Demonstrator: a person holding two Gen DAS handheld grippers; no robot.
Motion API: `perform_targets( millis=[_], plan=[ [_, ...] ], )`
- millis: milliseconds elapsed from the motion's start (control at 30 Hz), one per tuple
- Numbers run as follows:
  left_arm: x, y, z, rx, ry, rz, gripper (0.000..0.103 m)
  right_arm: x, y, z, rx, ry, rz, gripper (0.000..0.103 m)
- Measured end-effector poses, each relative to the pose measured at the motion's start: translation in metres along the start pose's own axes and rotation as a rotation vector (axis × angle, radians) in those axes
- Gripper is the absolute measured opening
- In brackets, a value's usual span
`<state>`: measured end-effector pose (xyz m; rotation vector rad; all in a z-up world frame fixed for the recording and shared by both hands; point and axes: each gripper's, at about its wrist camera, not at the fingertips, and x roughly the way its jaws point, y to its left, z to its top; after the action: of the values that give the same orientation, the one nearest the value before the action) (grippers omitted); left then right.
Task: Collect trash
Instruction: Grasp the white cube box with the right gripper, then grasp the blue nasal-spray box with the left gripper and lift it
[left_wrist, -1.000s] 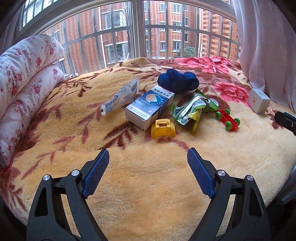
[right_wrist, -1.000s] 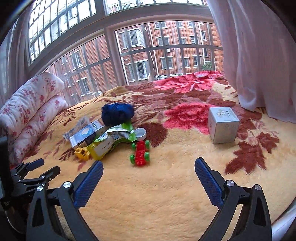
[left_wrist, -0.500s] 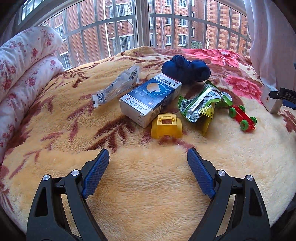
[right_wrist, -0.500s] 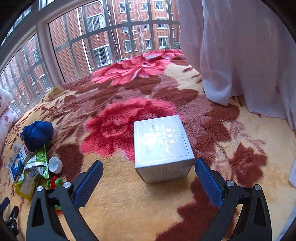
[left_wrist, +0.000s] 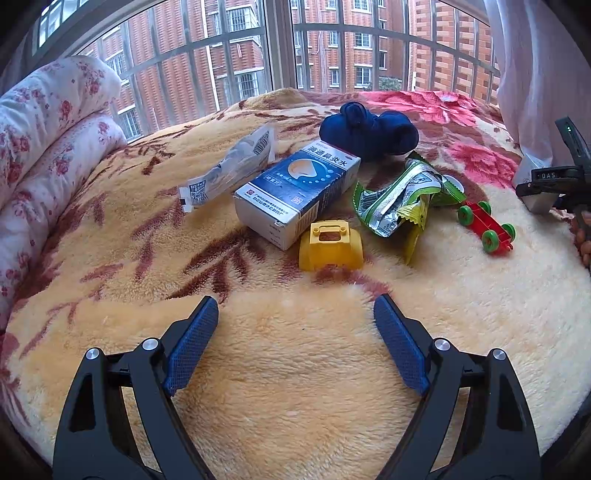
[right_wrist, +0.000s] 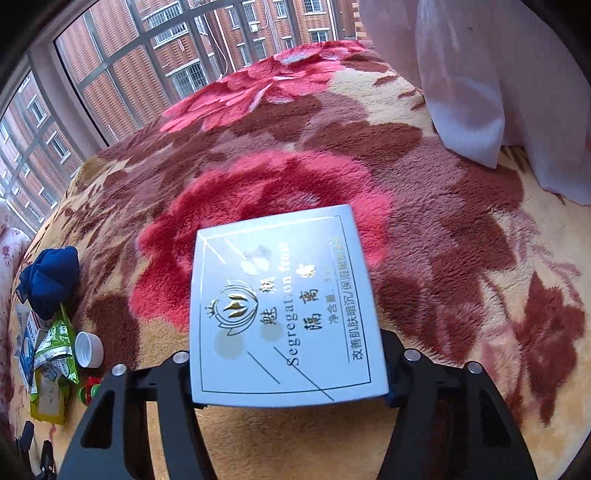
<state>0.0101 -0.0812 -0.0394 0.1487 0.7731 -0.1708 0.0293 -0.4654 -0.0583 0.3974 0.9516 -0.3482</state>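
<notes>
On the bed (left_wrist: 295, 369), spread with a plush floral blanket, the right claw (right_wrist: 288, 373) has just been closing and its jaws now sit against the two sides of a silver-white carton (right_wrist: 284, 306), which fills the gap between them; the pads themselves are hidden under the box, so the grip looks firm but I cannot be fully sure. This carton rests near the bed's curtain-side edge, over a large red flower in the blanket. The left claw (left_wrist: 295, 314) hangs wide open above bare blanket at the near edge of the bed, holding nothing. Beyond it, toward the window side, lies the rest of the litter: a blue-and-white medicine box (left_wrist: 295, 195), a clear plastic wrapper (left_wrist: 229, 170) just beside it toward the pillow-side edge, and a crumpled green snack bag (left_wrist: 399, 199) on its other side. A yellow toy block (left_wrist: 330, 251) touches the medicine box's near corner, a red toy car (left_wrist: 485, 225) sits just past the snack bag, and a dark blue cloth bundle (left_wrist: 369, 133) lies behind them. A white bottle cap (right_wrist: 88, 349) rests against the snack bag.
</notes>
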Motion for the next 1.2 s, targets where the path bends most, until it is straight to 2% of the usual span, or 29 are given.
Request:
perform_targets(
  millis=[267,433,500,633,800,867,1200],
  plan=[
    [0.002,0.006,0.0,-0.026,0.013,-0.035,0.084,-0.006,0.002,-0.001,-0.008,-0.031,-0.005,0.06],
    [0.001,0.014,0.002,-0.058,0.032,-0.079,0.084,-0.029,0.016,-0.01,-0.03,-0.084,0.069,0.06],
    [-0.002,0.015,0.008,-0.027,0.044,-0.081,0.084,-0.043,0.026,-0.019,-0.057,-0.109,0.099,0.06],
    [-0.008,0.028,0.032,0.001,0.016,-0.08,0.084,-0.07,0.049,-0.044,-0.124,-0.147,0.181,0.06],
    [0.004,0.041,0.069,0.032,0.056,-0.204,0.084,-0.094,0.076,-0.077,-0.191,-0.167,0.255,0.06],
    [0.015,0.041,0.081,0.071,0.072,-0.217,0.084,-0.099,0.084,-0.087,-0.211,-0.164,0.278,0.06],
    [0.061,0.032,0.095,0.223,0.141,-0.249,0.084,-0.116,0.1,-0.113,-0.244,-0.167,0.328,0.061]
  ],
)
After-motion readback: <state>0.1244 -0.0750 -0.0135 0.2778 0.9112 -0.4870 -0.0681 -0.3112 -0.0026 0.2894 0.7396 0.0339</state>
